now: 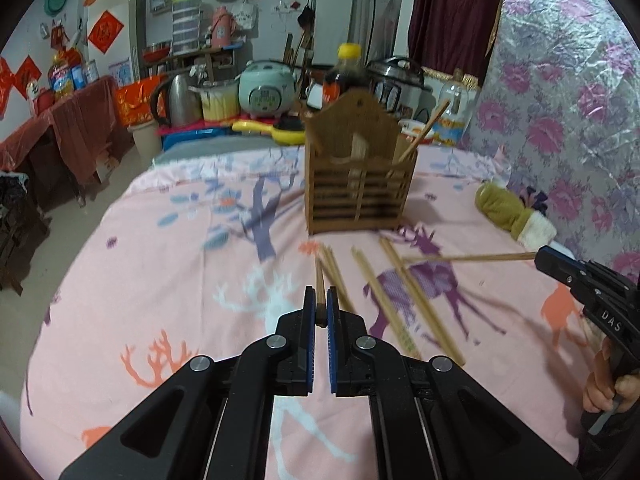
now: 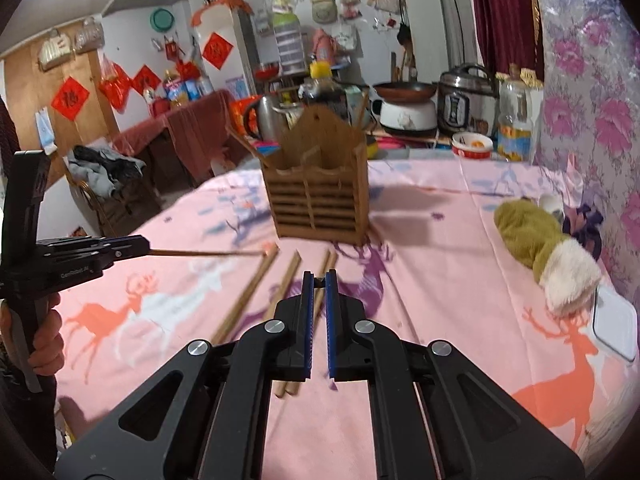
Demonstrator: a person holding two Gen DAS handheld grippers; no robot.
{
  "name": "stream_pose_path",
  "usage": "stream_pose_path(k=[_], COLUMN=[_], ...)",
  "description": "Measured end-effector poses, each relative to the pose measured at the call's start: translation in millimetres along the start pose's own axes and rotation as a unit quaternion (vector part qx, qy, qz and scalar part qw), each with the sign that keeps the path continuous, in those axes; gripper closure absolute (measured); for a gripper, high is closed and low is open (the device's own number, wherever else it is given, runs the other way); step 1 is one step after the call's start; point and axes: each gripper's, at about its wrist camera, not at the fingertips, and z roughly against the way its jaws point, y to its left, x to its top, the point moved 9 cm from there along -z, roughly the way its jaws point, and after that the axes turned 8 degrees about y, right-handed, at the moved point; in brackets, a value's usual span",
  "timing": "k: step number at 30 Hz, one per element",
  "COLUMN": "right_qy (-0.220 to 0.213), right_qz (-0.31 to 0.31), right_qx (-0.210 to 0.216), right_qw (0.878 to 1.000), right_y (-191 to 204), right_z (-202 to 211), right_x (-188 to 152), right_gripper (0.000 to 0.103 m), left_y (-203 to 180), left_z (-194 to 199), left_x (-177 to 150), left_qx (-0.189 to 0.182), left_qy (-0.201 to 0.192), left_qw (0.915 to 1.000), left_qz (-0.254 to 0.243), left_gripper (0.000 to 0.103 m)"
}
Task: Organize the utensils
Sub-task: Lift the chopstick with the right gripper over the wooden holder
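The left gripper [image 1: 320, 300] is clenched on one chopstick [image 1: 320, 280], which sticks forward from between its blue pads. The right gripper [image 2: 319, 284] is clenched on another chopstick [image 1: 468, 257]; in the left wrist view this one reaches sideways from its tip, above the cloth. Just beyond both tools, several loose chopsticks [image 1: 404, 300] lie scattered on the pink tablecloth [image 1: 160, 280]. Farther away stands the wooden holder [image 1: 360, 184], upright, with a few chopsticks already leaning in its right compartment
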Motion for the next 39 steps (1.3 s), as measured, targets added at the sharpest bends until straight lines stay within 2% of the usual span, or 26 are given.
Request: stream_pose_path(k=[10, 22, 26, 31, 39], right_qy=[-0.027, -0.038, -0.041, -0.069, -0.140], right_qz=[0.022, 0.035, 0.040, 0.030, -0.014], right_qx=[-0.001, 0.001, -0.003, -0.010, -0.020], right_qw=[0.999, 0.999, 0.998, 0.997, 0.990], right_y=[17.1, 29.3, 32.3, 30.6, 15.3], right_z=[20.9, 19.4, 16.6, 16.7, 16.5], right_x=[37.6, 71.2, 86.4, 126.7, 205.8], right_gripper=[0.097, 0.097, 0.097, 0.097, 0.097], left_y=[-15.2, -35.2, -42.0, -46.1, -41.9], left_z=[16.8, 26.3, 35.2, 51.8, 59.6], left_x=[46.6, 104.7, 132.6, 175.7, 240.0], left_qx=[0.005, 0.007, 0.009, 0.010, 0.015], left_qy=[-0.018, -0.037, -0.055, -0.088, -0.133], left_qw=[0.9998, 0.9988, 0.9979, 0.9955, 0.9908], left_qz=[-0.012, -0.032, -0.035, -0.032, -0.019], left_gripper=[0.097, 0.097, 0.097, 0.097, 0.097])
